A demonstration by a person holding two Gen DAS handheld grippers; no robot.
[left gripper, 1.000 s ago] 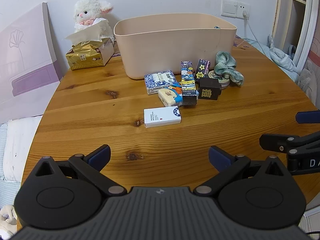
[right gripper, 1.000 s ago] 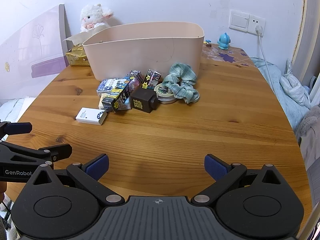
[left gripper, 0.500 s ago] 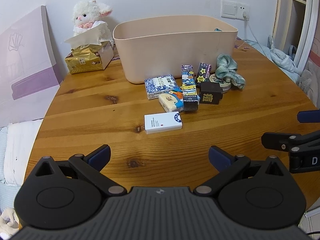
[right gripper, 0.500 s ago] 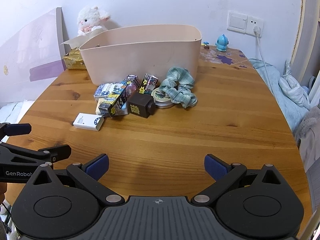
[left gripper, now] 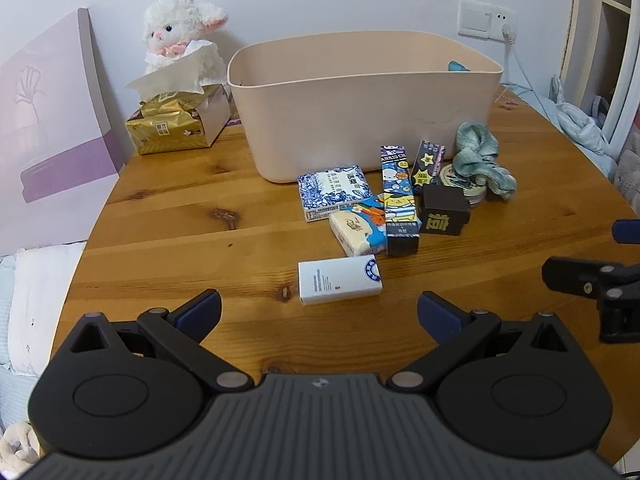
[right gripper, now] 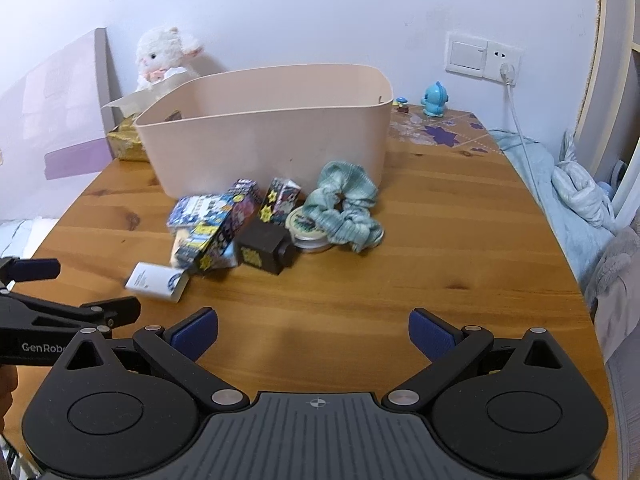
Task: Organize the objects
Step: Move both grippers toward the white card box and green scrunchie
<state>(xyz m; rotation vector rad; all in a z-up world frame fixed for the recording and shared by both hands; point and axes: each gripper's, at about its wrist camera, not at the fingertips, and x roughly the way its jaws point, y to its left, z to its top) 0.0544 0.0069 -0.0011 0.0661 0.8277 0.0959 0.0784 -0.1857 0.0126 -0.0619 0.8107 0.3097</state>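
Observation:
A beige plastic bin (left gripper: 360, 112) (right gripper: 272, 136) stands at the back of the round wooden table (left gripper: 200, 240). In front of it lies a cluster: a white box (left gripper: 339, 280) (right gripper: 157, 281) nearest me, a blue patterned box (left gripper: 334, 192), a cartoon tissue pack (left gripper: 360, 228), a tall cartoon carton (left gripper: 398, 200), a star carton (left gripper: 427, 164), a black cube box (left gripper: 445, 210) (right gripper: 266, 251), a round tin (right gripper: 307, 229) and a green scrunchie (left gripper: 482, 160) (right gripper: 344, 208). My left gripper (left gripper: 319, 312) is open just short of the white box. My right gripper (right gripper: 313, 330) is open over bare wood, nothing held.
A gold tissue box (left gripper: 176, 128) and a white plush lamb (left gripper: 180, 32) sit at the back left beside a purple board (left gripper: 48, 132). A blue figurine (right gripper: 436, 98) and a wall socket with cable (right gripper: 506, 68) are at the back right. Bedding (right gripper: 576, 192) lies past the right edge.
Both grippers have moved forward toward the cluster, so the objects look larger and lower in view. Both stay open. No object on the table has moved.

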